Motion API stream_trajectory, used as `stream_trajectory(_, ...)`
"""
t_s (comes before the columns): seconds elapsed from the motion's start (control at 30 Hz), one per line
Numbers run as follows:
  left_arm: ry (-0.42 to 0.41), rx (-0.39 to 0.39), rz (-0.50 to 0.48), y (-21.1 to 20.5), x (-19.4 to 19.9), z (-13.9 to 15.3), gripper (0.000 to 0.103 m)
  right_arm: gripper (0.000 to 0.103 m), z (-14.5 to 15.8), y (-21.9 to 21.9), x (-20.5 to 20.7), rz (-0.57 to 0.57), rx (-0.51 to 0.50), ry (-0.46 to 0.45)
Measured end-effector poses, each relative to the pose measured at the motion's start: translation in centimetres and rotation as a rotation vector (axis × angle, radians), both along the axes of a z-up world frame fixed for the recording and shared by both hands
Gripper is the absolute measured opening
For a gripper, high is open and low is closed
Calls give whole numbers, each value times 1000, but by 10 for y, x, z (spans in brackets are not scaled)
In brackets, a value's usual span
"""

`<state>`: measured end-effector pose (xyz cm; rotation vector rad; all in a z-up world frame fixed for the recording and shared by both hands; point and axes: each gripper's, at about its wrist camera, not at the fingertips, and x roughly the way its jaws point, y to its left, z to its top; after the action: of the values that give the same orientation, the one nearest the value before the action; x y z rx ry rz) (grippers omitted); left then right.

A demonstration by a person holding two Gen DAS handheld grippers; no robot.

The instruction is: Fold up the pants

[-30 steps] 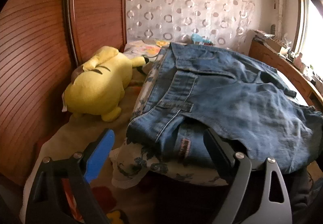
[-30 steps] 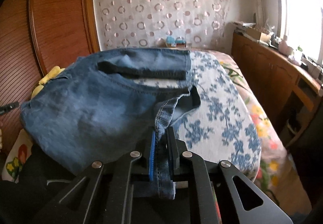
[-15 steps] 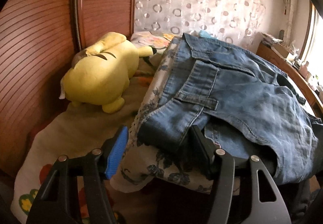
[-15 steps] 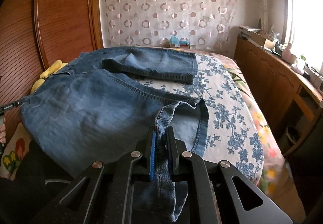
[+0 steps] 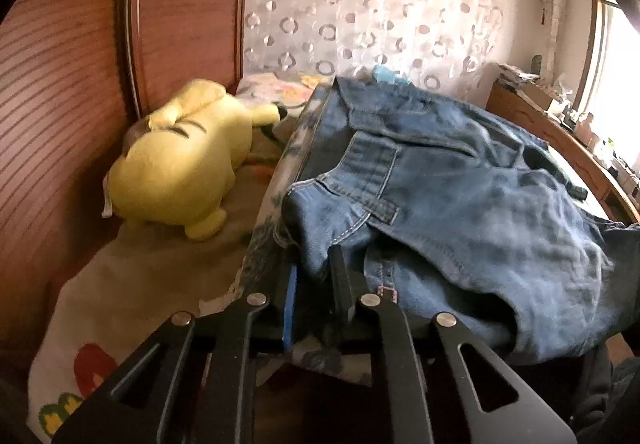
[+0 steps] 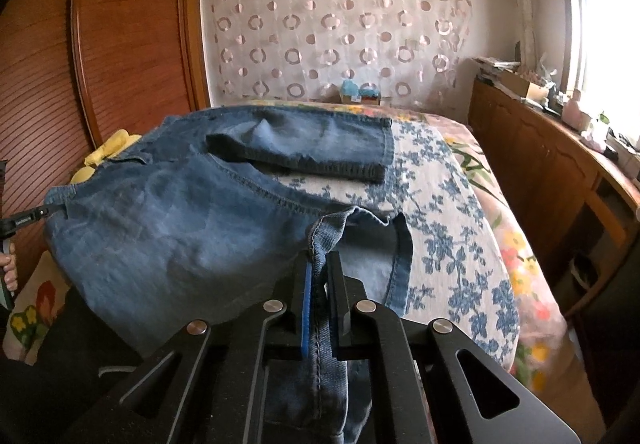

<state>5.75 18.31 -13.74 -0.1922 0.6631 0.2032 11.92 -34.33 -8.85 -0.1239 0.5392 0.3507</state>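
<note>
Blue jeans [image 5: 460,196] lie spread on the bed. In the left wrist view my left gripper [image 5: 314,264] has the waistband corner between its fingers; its jaws are closing and the pads press on the denim. In the right wrist view my right gripper [image 6: 320,262] grips the hem seam of a leg of the jeans [image 6: 168,228], its jaws still tightening, and the hem hangs down behind the fingers. The other leg [image 6: 320,140] lies folded across the far side. At the left edge of that view the left gripper [image 6: 28,220] pinches the waistband.
A yellow plush toy [image 5: 180,164] lies left of the jeans against the wooden headboard [image 5: 60,84]. The blue floral bedspread [image 6: 440,224] shows bare to the right. A wooden cabinet [image 6: 540,172] with clutter runs along the right wall under the window.
The left gripper's fingers came together from wide apart onto the waistband corner. The jeans shifted slightly and the far leg lies flatter. The right gripper kept its hold on the hem.
</note>
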Motion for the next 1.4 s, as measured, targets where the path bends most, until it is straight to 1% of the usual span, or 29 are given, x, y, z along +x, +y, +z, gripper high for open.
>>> stream_trajectory(0.2,-80,16,-39,-5,2,42,12,6,19,1,12,7,16,-47)
stream_trajectory(0.37,-121,31,-69,-10,17,66,11,6,32,3,36,-1,5,-92)
stream_trajectory(0.5,-138,49,-90,-16,35,80,11,5,39,8,60,-6,-8,-118)
stream_trajectory(0.67,-143,73,-106,-19,60,93,10,5,36,18,97,-3,-13,-116)
stream_trajectory(0.83,-133,87,-105,-16,89,98,10,5,32,29,142,1,-29,-95)
stream_trajectory(0.97,-112,98,-108,-13,118,95,10,5,25,38,183,1,-59,-62)
stream_trajectory(1.17,-61,94,-120,-15,154,75,10,6,2,52,236,13,-70,58)
stream_trajectory(1.27,-43,83,-121,-13,160,67,10,19,1,50,242,15,-58,68)
stream_trajectory(1.3,-38,81,-121,-12,162,65,10,29,2,47,241,2,-57,66)
stream_trajectory(1.33,-34,80,-122,-12,163,64,10,42,4,42,241,-10,-53,65)
stream_trajectory(1.37,-31,80,-124,-13,164,63,10,47,5,36,235,-20,-44,65)
stream_trajectory(1.4,-29,80,-124,-13,165,62,10,49,7,31,231,-26,-36,64)
